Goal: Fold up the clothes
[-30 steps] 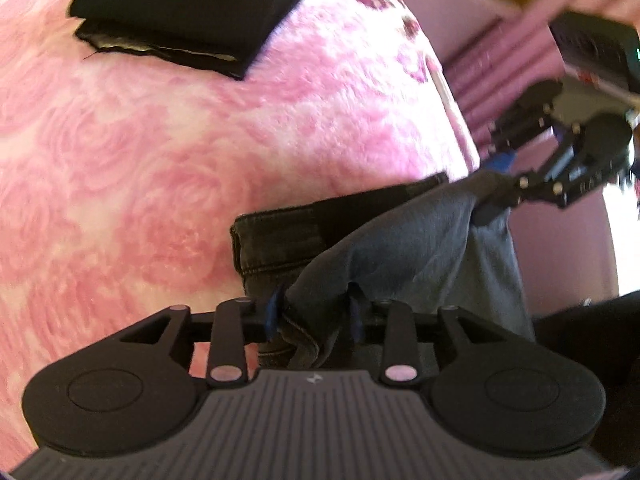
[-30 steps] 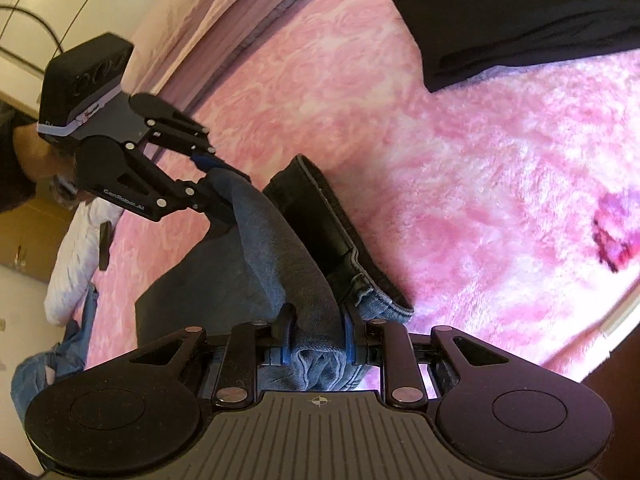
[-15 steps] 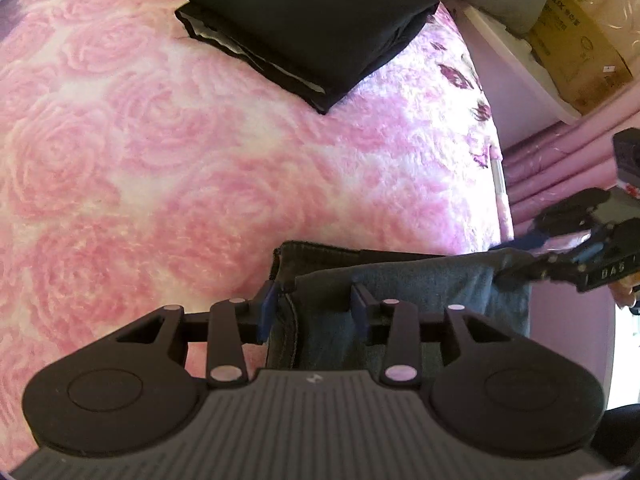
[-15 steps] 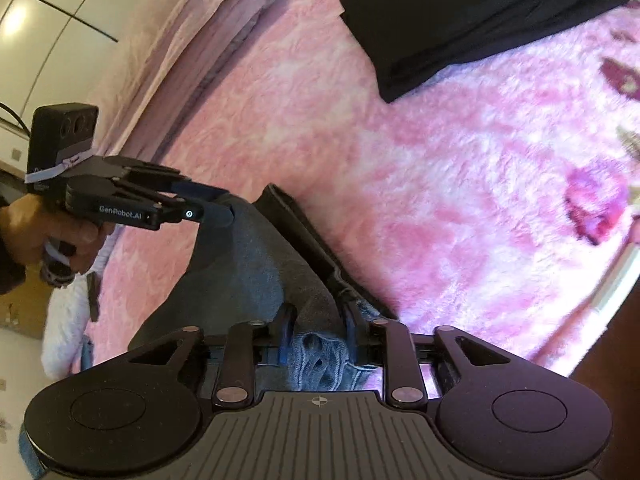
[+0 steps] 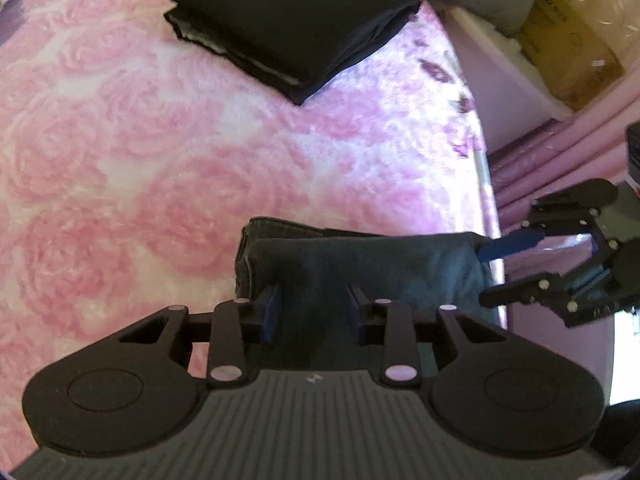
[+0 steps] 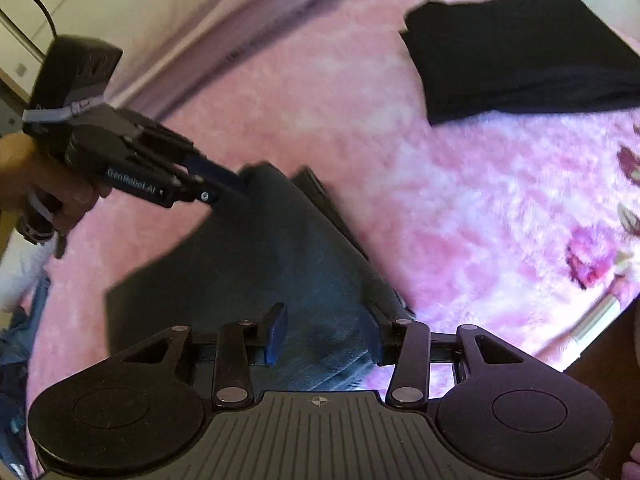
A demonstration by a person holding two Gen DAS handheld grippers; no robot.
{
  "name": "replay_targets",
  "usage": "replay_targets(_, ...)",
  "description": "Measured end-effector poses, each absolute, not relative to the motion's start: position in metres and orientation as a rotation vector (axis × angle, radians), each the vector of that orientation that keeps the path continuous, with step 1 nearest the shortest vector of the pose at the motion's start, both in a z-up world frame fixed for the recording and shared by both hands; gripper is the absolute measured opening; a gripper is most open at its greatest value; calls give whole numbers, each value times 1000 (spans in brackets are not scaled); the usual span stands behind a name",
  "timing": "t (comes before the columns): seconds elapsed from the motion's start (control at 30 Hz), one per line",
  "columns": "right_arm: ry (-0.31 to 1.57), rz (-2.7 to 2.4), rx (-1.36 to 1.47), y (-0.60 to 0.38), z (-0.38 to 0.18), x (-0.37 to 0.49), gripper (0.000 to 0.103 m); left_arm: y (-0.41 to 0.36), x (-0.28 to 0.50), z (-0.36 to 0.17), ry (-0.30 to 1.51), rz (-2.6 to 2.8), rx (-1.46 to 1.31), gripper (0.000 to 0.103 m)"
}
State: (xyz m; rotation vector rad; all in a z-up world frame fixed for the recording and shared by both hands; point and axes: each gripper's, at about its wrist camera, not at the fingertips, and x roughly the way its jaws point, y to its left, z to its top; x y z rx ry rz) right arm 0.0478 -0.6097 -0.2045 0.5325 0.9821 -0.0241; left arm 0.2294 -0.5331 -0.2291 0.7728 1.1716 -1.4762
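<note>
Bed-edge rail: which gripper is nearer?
Right. The right gripper hangs just beside the rail; the left gripper is farther in, across the jeans.

The black two-finger left gripper (image 5: pixel 312 308) has its blue-padded fingers spread apart — nothing pinched between them. The black two-finger right gripper (image 6: pixel 326 330) is likewise spread wide. A bare hand (image 6: pixel 48 184) grips the left tool's handle, at nine o'clock in the right wrist view.

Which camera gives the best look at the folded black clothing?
The left wrist view: the folded black garment lies whole on the pink blanket, its layered edges visible. The right wrist view shows it blurred and cut off at the edge.
</note>
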Motion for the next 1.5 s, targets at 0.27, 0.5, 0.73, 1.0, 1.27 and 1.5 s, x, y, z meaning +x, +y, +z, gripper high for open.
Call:
replay_targets(0.27,996,-19,560,-624,-220,51,45,-537,231,-237,1159,-1455,761,23)
replay_targets(0.5,1088,-95,473,-609,-188,48,45,-485,221,-186,1132,-1332,700,31)
replay_targets(0.73,1236,-175,274,-556,-172,46,45,-395,192,-153,1114,-1251,629,35)
replay_targets(1.0,1240,-182,92,-483,-144,26,64,-292,149,-129,1072,-1200,578,36)
replay_targets(1.27,1245,-162,-55,-423,-123,5,66,-227,112,-120,1064,-1165,541,37)
replay_targets(1.5,1291,-98,-164,-409,-125,-7,66,-213,82,-120,1032,-1125,540,37)
